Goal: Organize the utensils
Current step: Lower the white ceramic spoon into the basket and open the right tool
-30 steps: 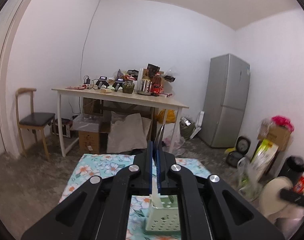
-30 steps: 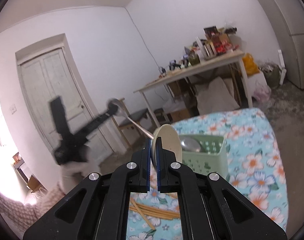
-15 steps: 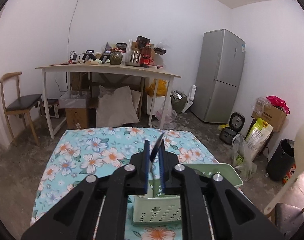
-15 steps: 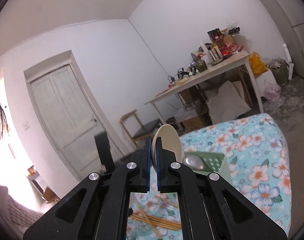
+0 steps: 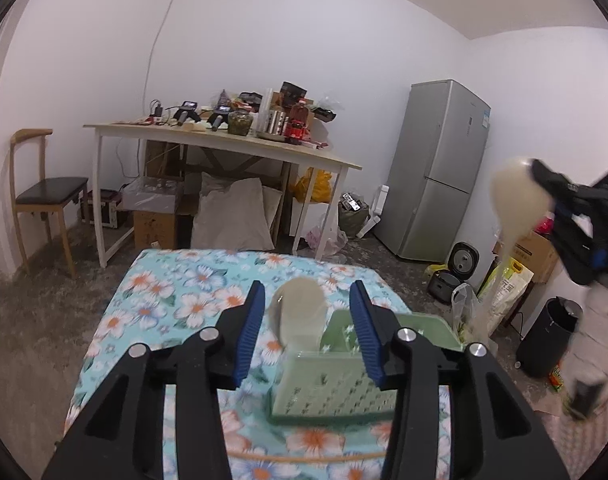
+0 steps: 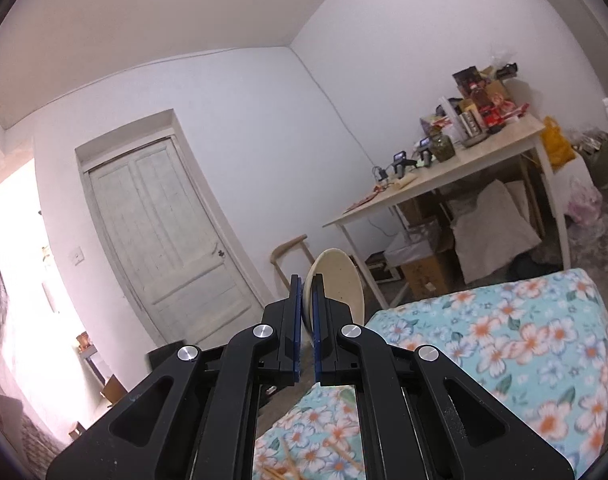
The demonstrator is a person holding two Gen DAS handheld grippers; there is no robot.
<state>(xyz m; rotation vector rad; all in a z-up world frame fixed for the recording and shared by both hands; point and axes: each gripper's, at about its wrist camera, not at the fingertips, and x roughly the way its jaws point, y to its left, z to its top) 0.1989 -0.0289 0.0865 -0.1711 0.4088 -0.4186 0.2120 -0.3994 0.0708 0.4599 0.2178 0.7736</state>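
Left claw (image 5: 306,330) lowered, opening, spoon (image 5: 301,318) seemingly loose; right claw (image 6: 307,322) clamps paddle (image 6: 338,286).

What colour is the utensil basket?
Pale green basket, with small holes; clearest in the left wrist view.

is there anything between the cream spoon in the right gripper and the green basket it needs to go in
Nothing visible blocks it. The right gripper is shut on the cream spoon, held in the air off to the side. The green basket has an open top; one spoon already stands at its near left, and the left gripper, jaws opening, hangs just above it.
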